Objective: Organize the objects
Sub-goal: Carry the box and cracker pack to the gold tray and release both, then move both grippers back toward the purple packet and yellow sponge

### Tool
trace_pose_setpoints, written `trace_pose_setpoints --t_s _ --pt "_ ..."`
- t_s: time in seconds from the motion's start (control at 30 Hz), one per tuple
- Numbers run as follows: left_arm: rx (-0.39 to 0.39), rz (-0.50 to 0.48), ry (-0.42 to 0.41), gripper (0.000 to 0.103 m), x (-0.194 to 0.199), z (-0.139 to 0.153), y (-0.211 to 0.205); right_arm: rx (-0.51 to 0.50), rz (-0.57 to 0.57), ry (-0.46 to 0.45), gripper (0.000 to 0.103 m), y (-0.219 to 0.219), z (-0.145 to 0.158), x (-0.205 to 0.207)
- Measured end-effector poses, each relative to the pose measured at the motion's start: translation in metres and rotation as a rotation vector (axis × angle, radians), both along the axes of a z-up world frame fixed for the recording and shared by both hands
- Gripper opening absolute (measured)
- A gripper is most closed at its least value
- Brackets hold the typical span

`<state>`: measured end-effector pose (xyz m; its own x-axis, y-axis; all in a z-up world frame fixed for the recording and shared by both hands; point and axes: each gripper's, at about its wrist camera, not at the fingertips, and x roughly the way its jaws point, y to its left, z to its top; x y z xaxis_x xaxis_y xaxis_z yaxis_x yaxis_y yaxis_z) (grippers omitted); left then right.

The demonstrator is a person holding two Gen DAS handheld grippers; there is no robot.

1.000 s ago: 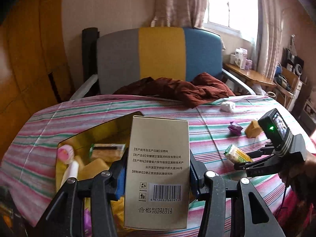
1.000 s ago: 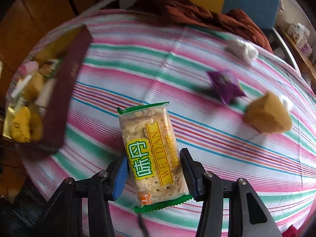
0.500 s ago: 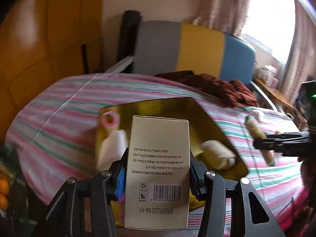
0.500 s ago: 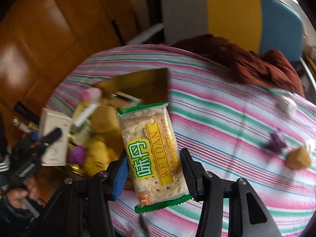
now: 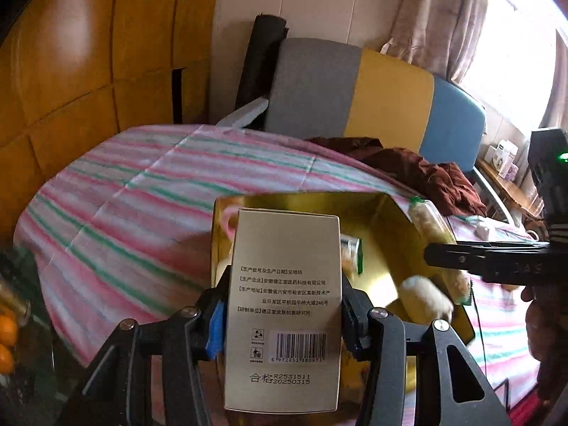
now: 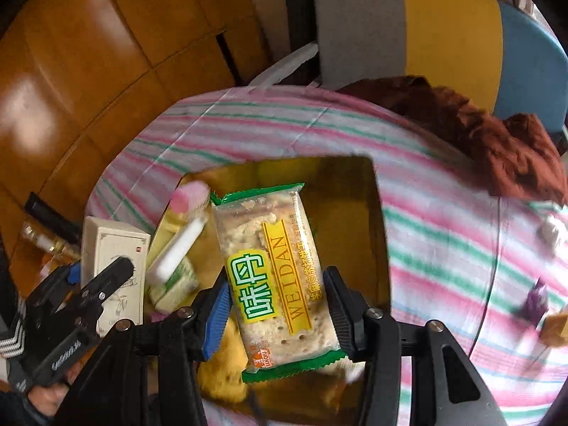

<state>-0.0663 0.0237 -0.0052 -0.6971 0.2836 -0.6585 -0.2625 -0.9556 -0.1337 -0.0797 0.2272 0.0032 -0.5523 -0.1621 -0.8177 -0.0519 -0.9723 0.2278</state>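
Here, in the left wrist view, the left gripper [image 5: 284, 314] was closed on an upright beige carton [image 5: 282, 305] printed with a barcode, its pads pressed against both long sides, and it hung over the near end of a gold-lined box [image 5: 387, 227] that sat on a striped tablecloth [image 5: 142, 195]. The likeliest trouble was crowding: the right gripper [image 5: 447, 257] reached in from the right with a biscuit packet [image 5: 431, 227] over the same box, so the two tools or their loads could knock together if both came down at once. The carton was also tall, and if let go upright it would probably topple onto whatever lay beneath. Inside the box, the carton hid much of the contents; a green-edged packet [image 5: 351, 254] and a pale, blurred roll [image 5: 426, 296] showed to its right. In the right wrist view, the right gripper [image 6: 277, 310] was closed on the biscuit packet [image 6: 273, 273], gripping its lower half, with the packet held over the middle of the gold-lined box [image 6: 355, 213]. The wrapper was slick and soft, so it might slip or the biscuits might crack under a hard squeeze. Within the box lay a pink-capped white tube [image 6: 186, 229], a green-and-white packet [image 6: 175, 284] and yellow items [image 6: 227, 365] near the front, blurred. The left gripper [image 6: 96, 273] held the beige carton [image 6: 113, 259] at the box's left edge.
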Motion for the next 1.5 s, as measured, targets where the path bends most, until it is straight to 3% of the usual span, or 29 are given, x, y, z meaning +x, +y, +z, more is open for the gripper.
trace_pose_setpoints --t_s 0.03,0.1,0.13,0.43,0.57,0.9,1.5 --pt "-0.005 0.003 0.007 0.054 -0.005 0.002 0.003 0.012 -0.018 0.006 0.054 0.003 0.003 -0.008" --pt "-0.020 0.011 0.017 0.071 -0.019 0.004 0.009 0.025 -0.051 0.024 0.055 0.005 0.008 -0.017" --pt "-0.023 0.029 0.022 0.072 -0.022 0.005 0.009 0.026 -0.071 0.027 0.057 0.008 0.010 -0.019" --pt "-0.030 0.036 0.022 0.072 -0.013 0.002 0.003 0.004 -0.076 0.006 0.058 -0.001 -0.008 0.005" --pt "-0.036 0.047 0.037 0.075 0.000 0.002 0.001 0.043 -0.076 0.012 0.058 -0.011 -0.014 0.017" --pt "-0.058 0.040 0.076 0.080 0.032 0.006 0.001 0.156 -0.113 0.091 0.072 -0.028 -0.016 0.050" --pt "-0.071 0.017 0.034 0.084 0.050 -0.008 0.008 0.222 -0.191 0.138 0.072 -0.025 -0.017 0.083"
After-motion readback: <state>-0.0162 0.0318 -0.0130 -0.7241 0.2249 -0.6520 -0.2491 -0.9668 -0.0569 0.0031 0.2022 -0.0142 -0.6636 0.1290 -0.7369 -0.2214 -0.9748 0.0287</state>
